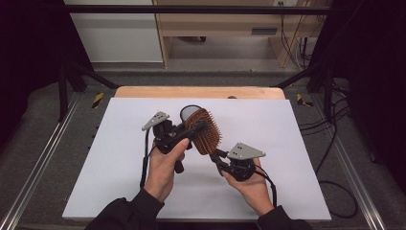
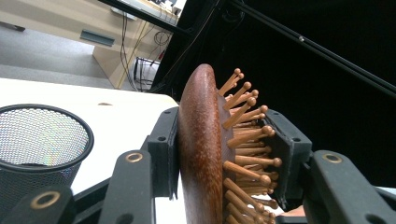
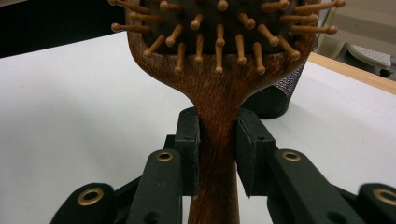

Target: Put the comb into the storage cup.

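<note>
High view — scene: a wooden hairbrush [image 1: 203,130] is held up off the white bench [image 1: 119,158], between both hands, in front of the person.
Hairbrush, long axis: runs from the head at upper left down to the handle at lower right in the high view; the bristle face looks up and toward the person.
Hairbrush, head: the left gripper [image 1: 189,130] has it across its thickness. In the left gripper view one of the fingers [image 2: 163,149] lies flat on the smooth wooden back and the other presses on the tips of the pins [image 2: 252,140] — shut on the head, with nothing slack.
Hairbrush, handle: the right gripper [image 1: 218,154] has the neck just below the head. In the right gripper view its fingers [image 3: 189,149] clamp the wood from both sides, partly closed to the width of the handle.
Nearer hand: both are on the brush — left at the far end, right at the near end, close beside each other.
Mesh cup: a black wire-mesh cup [image 1: 190,113] stands on the bench just behind the brush head, mouth open upward.
Relation that matters: the cup lies past the head end, not the handle end. I judge that a drop into it handle-first would call for the right fingers to let go and the left hand to turn the brush upright above the rim.
</note>
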The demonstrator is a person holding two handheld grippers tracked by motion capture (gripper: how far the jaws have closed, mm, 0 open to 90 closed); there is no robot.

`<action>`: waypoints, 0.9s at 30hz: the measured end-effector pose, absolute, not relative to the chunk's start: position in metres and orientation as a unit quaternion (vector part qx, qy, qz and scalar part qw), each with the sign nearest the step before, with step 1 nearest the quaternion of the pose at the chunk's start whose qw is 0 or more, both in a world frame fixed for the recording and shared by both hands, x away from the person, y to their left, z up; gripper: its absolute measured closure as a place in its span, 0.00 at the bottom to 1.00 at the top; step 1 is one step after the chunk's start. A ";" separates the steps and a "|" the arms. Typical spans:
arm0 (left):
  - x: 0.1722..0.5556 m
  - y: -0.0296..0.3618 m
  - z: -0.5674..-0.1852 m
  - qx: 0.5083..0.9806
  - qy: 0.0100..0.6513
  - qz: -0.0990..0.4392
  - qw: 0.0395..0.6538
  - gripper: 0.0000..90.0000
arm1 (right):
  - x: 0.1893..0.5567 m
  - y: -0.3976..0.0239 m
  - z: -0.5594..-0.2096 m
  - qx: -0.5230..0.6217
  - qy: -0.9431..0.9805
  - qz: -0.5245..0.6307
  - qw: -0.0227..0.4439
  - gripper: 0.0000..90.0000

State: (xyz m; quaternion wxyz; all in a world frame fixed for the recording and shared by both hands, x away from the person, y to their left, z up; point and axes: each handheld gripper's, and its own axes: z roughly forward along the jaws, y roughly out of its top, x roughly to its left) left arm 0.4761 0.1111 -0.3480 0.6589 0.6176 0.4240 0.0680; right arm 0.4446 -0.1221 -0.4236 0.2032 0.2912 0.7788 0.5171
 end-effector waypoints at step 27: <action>0.492 0.126 -0.303 0.625 0.394 0.150 0.657 0.58 | 0.443 -0.164 -0.416 0.345 0.723 0.559 0.212 0.22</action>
